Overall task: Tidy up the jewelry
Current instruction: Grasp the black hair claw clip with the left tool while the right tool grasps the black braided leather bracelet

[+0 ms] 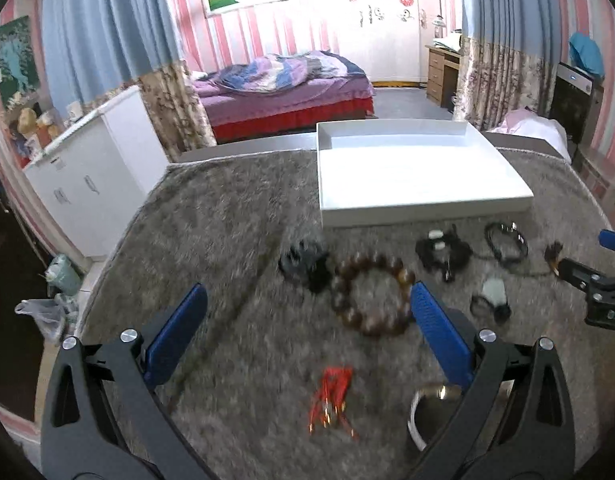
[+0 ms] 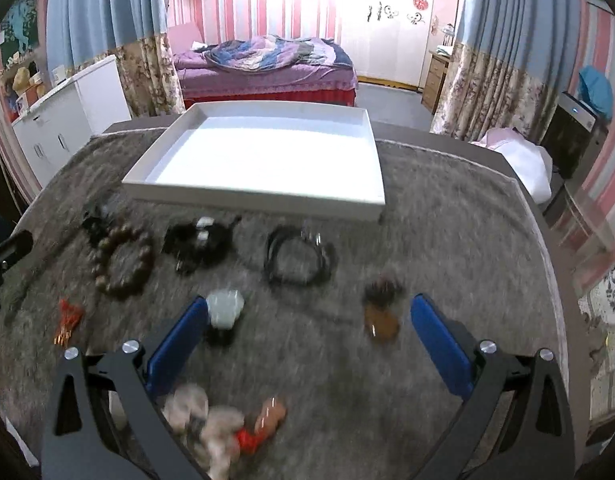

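Nearest the left tongs [image 1: 307, 304], which hang wide apart and hold nothing, a red tasselled piece [image 1: 332, 400] lies on the shaggy grey cloth [image 1: 211, 216] covering the table, with a rounded bangle-like thing [image 1: 425, 412] half hidden under the right finger. Just beyond, the brown bead bracelet [image 1: 371, 294] lies flat as a ring, ahead and slightly right of the gap's centre line, its right edge almost at the right fingertip; being round, it has no long axis to line up with. The right tongs [image 2: 309, 308] are equally wide and empty, with a heap of pale and orange pieces [image 2: 223, 420] close beneath them, a pale green stone [image 2: 225, 306] by the left fingertip and an amber pendant [image 2: 381, 310] inside the gap toward the right finger. Farther out lie a black tangle with white tags [image 2: 201, 242] and a black cord loop [image 2: 297, 256]. Farthest, at the table's back edge, stands the white tray [image 2: 263, 196], apparently empty, so sorting seems not yet begun. The left hand looks better placed for the bracelet, the right for the pendant; a small rightward shift would likely centre the bracelet. Both views are blurred, so fine detail is uncertain.
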